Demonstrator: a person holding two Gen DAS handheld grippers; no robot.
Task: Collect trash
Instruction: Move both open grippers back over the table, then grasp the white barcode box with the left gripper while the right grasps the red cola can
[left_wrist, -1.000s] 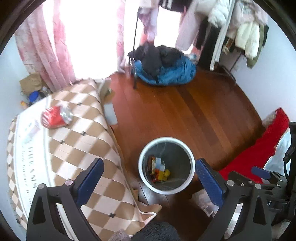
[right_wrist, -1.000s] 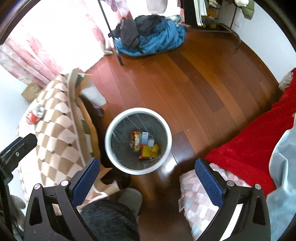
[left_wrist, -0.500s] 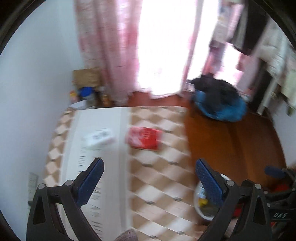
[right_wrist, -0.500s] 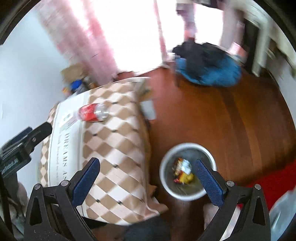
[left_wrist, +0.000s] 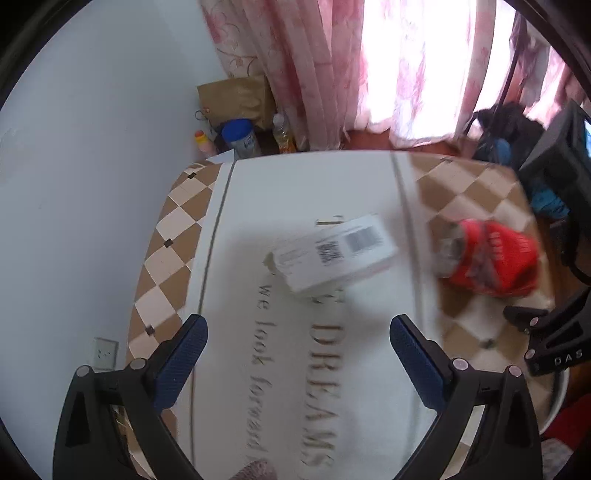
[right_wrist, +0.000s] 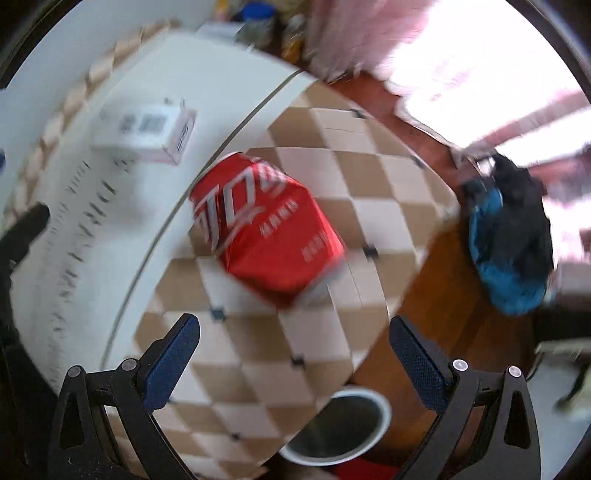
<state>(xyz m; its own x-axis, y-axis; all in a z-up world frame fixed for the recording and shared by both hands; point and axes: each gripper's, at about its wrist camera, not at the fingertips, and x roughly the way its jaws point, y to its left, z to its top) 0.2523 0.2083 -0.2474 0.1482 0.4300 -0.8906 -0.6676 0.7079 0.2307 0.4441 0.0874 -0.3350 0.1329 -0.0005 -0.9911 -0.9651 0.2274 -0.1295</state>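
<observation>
A small white box with barcodes (left_wrist: 334, 253) lies on the table's white cloth, just ahead of my open, empty left gripper (left_wrist: 297, 354). A crushed red can (left_wrist: 487, 256) lies to its right on the checkered part. In the right wrist view the red can (right_wrist: 266, 225) lies just ahead of my open, empty right gripper (right_wrist: 293, 354), with the white box (right_wrist: 147, 133) further left. The white-rimmed trash bin (right_wrist: 340, 428) stands on the floor below the table's edge.
The table (left_wrist: 177, 221) carries a brown-and-cream checkered cloth with a white lettered panel. Bottles and a paper bag (left_wrist: 236, 99) stand by the wall behind it. A blue and black clothes pile (right_wrist: 513, 243) lies on the wooden floor near pink curtains (left_wrist: 332, 66).
Both grippers swung away from over the bin to the table and came close over it. The left now faces the white box, the right the red can. Both stayed open.
</observation>
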